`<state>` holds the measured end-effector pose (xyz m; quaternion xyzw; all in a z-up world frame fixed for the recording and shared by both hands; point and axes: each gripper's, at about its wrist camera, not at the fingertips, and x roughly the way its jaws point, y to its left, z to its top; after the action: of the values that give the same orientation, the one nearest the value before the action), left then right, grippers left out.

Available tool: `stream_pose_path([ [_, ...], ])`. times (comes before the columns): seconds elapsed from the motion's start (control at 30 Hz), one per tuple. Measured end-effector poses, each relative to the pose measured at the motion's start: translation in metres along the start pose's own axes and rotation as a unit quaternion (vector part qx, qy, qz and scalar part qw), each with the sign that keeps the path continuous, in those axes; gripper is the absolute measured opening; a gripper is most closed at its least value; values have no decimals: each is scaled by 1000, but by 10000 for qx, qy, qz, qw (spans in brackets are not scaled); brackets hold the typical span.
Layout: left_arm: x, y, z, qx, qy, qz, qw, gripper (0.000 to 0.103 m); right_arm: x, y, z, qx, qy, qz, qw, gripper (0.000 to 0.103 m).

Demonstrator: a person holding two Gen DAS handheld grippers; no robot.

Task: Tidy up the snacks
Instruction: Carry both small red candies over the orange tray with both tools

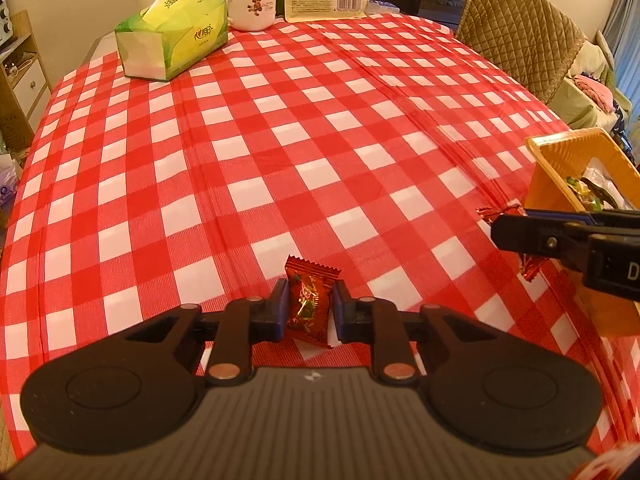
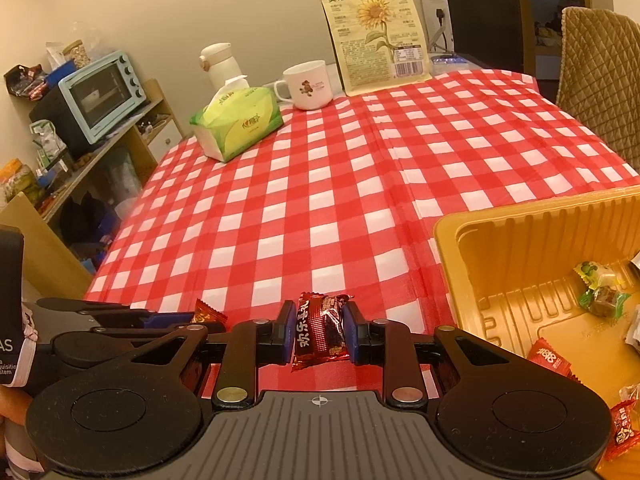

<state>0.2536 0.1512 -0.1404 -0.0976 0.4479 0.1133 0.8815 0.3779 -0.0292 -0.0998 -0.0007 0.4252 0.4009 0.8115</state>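
My left gripper is shut on a red wrapped candy, held just above the red-checked tablecloth. My right gripper is shut on a dark red wrapped snack with white lettering. The right gripper shows in the left wrist view at the right, with the snack's foil ends sticking out. The left gripper shows in the right wrist view at the left with its candy. An orange plastic tray at the right holds several wrapped candies.
A green tissue box, a white mug and a sunflower seed bag stand at the table's far end. A quilted chair is at the far right. A shelf with a blue toaster oven is to the left.
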Motion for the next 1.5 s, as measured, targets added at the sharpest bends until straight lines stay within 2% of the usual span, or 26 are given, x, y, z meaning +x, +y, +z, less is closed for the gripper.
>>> stream_pose_path([
  [0.33, -26, -2, -17, -41, -26, -119, 9999, 20, -17, 6, -10, 79, 12, 164, 9998, 26],
  [0.7, -83, -18, -25, -18, -362, -397, 9986, 20, -54, 11, -18, 113, -146, 363, 9992, 26],
  [1.07, -123, -74, -29, 194, -595, -860, 9943, 20, -109, -7, -29, 193, -399, 420, 9981, 26],
  [1.5, -122, -163, -9, 512, -732, -1158, 9892, 20, -167, -86, -31, 538, -719, -5, 9960, 26],
])
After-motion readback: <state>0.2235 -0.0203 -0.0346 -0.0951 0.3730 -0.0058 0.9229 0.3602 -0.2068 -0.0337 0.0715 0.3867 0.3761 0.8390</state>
